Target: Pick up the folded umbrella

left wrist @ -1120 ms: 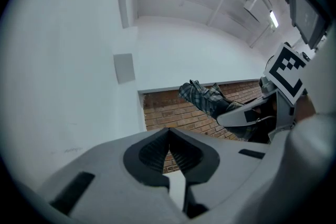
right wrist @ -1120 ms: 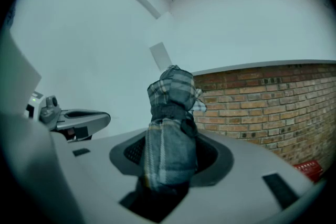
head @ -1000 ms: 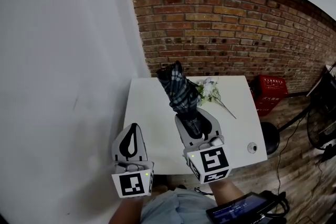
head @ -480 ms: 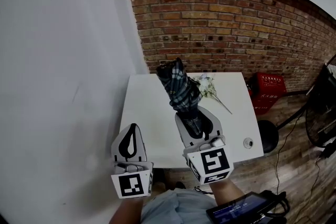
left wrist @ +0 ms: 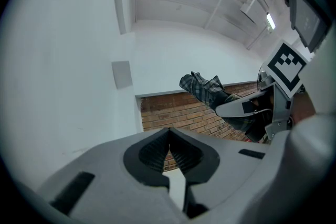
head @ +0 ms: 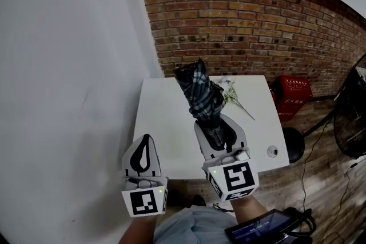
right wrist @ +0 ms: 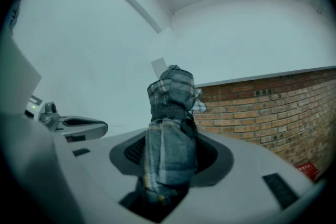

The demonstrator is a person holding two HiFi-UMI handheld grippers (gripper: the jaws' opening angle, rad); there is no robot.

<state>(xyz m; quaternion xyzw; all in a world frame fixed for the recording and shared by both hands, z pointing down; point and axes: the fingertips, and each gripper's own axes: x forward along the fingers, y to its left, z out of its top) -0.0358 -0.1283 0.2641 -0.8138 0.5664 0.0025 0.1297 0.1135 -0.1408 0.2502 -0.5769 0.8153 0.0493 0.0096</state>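
Evidently lifted: right gripper (head: 219, 126) clasps the folded umbrella (head: 200, 91) at frame centre, left gripper (head: 145, 141) closed empty; next, hold steady.

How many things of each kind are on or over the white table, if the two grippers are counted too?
umbrella: 1
bunch of flowers: 1
small round object: 1
gripper: 2 (left gripper, right gripper)
Total: 5
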